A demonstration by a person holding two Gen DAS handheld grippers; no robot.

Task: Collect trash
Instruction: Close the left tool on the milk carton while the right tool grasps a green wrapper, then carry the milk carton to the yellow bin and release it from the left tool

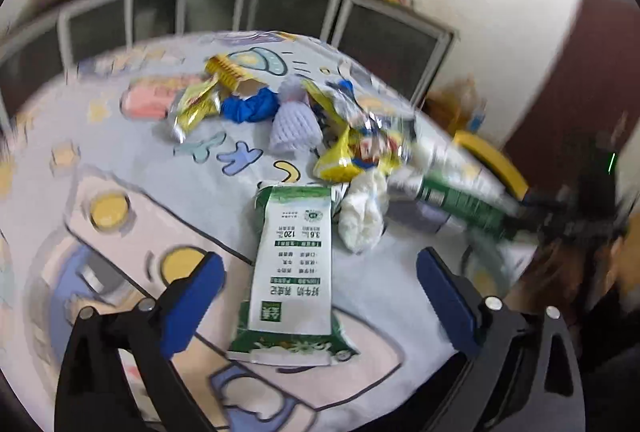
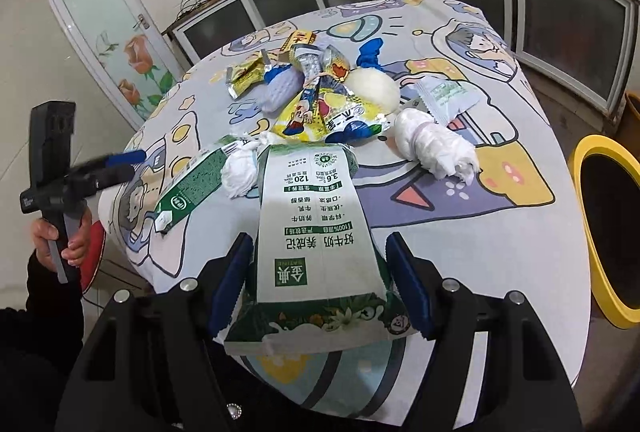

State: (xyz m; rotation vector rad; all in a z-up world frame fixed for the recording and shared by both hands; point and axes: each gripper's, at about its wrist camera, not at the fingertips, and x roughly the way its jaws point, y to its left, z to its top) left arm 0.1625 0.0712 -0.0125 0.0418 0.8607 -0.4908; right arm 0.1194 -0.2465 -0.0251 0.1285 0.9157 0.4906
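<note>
A flattened green-and-white milk carton (image 2: 316, 248) is pinched at its lower end between the 2 blue-padded jaws of the right gripper (image 2: 318, 284), its long axis running straight away from the camera toward the far side of the table, its printed text upside down in the right wrist view. It hangs above the near edge of a round table draped in a pale cartoon-print cloth (image 2: 500, 232).

In the left wrist view, a second green-and-white carton (image 1: 294, 268) lies flat on the cloth, its long axis likewise pointing away from the camera. The left gripper (image 1: 320, 296) is spread wide on either side of it, its blue pads clear of the carton and holding nothing.

Behind the cartons lie yellow snack wrappers (image 2: 324, 112), white crumpled tissue wads (image 2: 432, 144), a lavender foam fruit net (image 1: 294, 120) and a blue crumpled item (image 1: 248, 106). A yellow-rimmed bin (image 2: 600, 228) stands beside the table.
</note>
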